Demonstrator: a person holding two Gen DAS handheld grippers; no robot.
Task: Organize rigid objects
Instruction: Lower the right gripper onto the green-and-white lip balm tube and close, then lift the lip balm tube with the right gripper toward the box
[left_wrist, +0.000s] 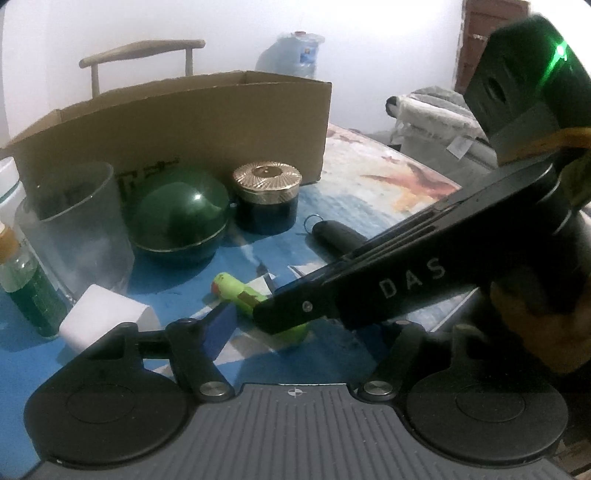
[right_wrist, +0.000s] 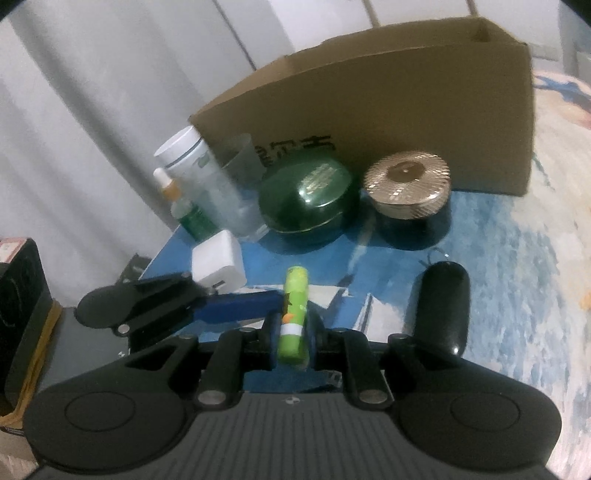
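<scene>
— What's the right gripper (right_wrist: 291, 338) got?
— A lime-green tube (right_wrist: 292, 314), clenched between its pads just above the blue patterned table (right_wrist: 498, 266) — smooth plastic, round, with a white band and an orange mark.
— And the left gripper (left_wrist: 295, 325)?
— Released, fingers apart on either side of the tube, one finger (right_wrist: 236, 301) just beside it.
— Behind?
— A glossy green domed jar (right_wrist: 308, 192), a ribbed gold-lidded jar (right_wrist: 408, 182), a brown cardboard box (right_wrist: 388, 92)

I see the cardboard box (right_wrist: 388, 110) standing at the back of the table (right_wrist: 517, 258). Before it, left to right: bottles (right_wrist: 192, 166), glass (right_wrist: 236, 184), domed case (right_wrist: 308, 195), jar (right_wrist: 408, 192). Nearer me lie charger (right_wrist: 218, 266), tube (right_wrist: 293, 314), key fob (right_wrist: 441, 306).
</scene>
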